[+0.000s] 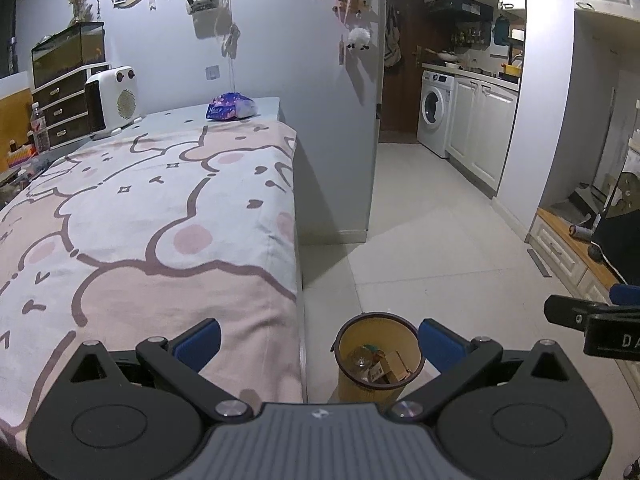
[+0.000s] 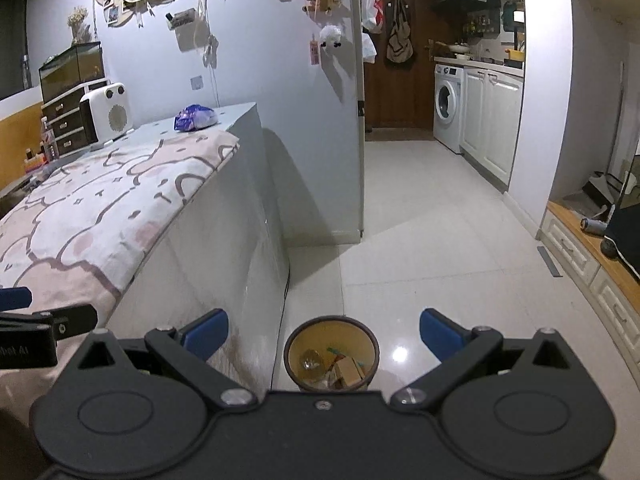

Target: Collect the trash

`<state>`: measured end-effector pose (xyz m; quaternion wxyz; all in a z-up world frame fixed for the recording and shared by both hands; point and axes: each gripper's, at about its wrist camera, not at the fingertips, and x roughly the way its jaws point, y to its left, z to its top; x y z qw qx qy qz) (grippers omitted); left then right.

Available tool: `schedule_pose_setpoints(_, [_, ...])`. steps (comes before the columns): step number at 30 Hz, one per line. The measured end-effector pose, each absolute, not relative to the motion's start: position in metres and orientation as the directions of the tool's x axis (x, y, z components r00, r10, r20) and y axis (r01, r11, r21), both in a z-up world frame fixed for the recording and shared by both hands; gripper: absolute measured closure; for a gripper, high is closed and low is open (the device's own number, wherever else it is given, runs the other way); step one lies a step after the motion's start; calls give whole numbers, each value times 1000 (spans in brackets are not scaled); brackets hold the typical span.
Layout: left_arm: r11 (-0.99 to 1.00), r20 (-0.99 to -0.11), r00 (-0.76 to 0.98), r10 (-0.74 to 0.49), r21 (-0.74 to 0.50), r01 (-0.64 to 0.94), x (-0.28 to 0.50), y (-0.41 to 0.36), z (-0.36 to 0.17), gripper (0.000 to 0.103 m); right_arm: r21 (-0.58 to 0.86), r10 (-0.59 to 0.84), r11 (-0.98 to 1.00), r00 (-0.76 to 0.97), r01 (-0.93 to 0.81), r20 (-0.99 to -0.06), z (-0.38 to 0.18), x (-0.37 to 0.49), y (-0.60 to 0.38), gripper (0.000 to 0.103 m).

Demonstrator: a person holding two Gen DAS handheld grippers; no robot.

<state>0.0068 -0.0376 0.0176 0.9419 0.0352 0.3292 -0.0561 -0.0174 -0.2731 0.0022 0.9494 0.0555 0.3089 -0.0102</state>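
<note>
Yellow round plastic waste bin (image 2: 333, 356) with cardboard scraps stands on pale floor tiles (image 2: 432, 240) beside the bed.
Left gripper (image 1: 319, 342) and right gripper (image 2: 324, 332) hover above, jaws spread wide, empty.

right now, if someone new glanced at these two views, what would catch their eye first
Most likely the yellow trash bin on the pale tiled floor, right between the open blue pads of the right claw, with cardboard scraps already inside. Next comes the pink cartoon blanket that fills the left side, with the open left claw over its edge. Further back, a purple packet lies on the grey surface by the wall.
</note>
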Motion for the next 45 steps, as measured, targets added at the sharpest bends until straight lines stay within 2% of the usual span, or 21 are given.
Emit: schedule_pose_setpoints(45, [994, -652, 756, -65, 25, 107, -11, -31, 4, 0, 49, -37, 995, 781, 86, -623, -7, -44, -269, 0])
